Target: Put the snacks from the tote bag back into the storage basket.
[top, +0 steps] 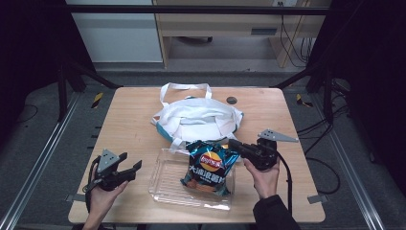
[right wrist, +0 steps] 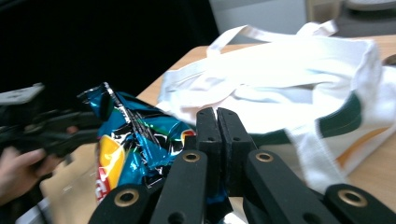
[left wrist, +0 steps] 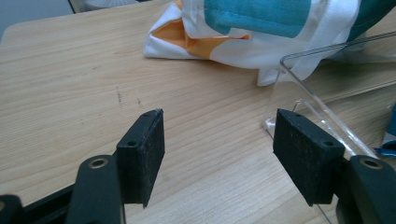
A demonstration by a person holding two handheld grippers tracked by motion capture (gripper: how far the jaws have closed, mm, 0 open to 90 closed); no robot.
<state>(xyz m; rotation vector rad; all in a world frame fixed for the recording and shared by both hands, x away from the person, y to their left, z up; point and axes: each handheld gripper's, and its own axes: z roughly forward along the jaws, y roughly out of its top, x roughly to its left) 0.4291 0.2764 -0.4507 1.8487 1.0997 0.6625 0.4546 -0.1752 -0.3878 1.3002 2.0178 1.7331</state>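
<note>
A blue chip bag (top: 209, 167) lies in a clear plastic tray (top: 165, 179) at the table's front middle. My right gripper (top: 232, 143) reaches in from the right, its jaws pressed together at the bag's upper right corner. In the right gripper view the jaws (right wrist: 217, 116) meet with the crinkled chip bag (right wrist: 135, 135) running under them. My left gripper (top: 133, 160) is open just left of the tray, low over the wood. In the left gripper view its jaws (left wrist: 219, 149) stand wide apart with nothing between them, and the tray's wall (left wrist: 299, 79) is at the right.
A white and teal tote bag (top: 198, 117) lies flat behind the tray, handles toward the far edge. The tote bag (left wrist: 261, 18) is ahead of the left gripper. A small dark disc (top: 231, 100) is set in the table at the back. Bare wood (top: 129, 120) lies left.
</note>
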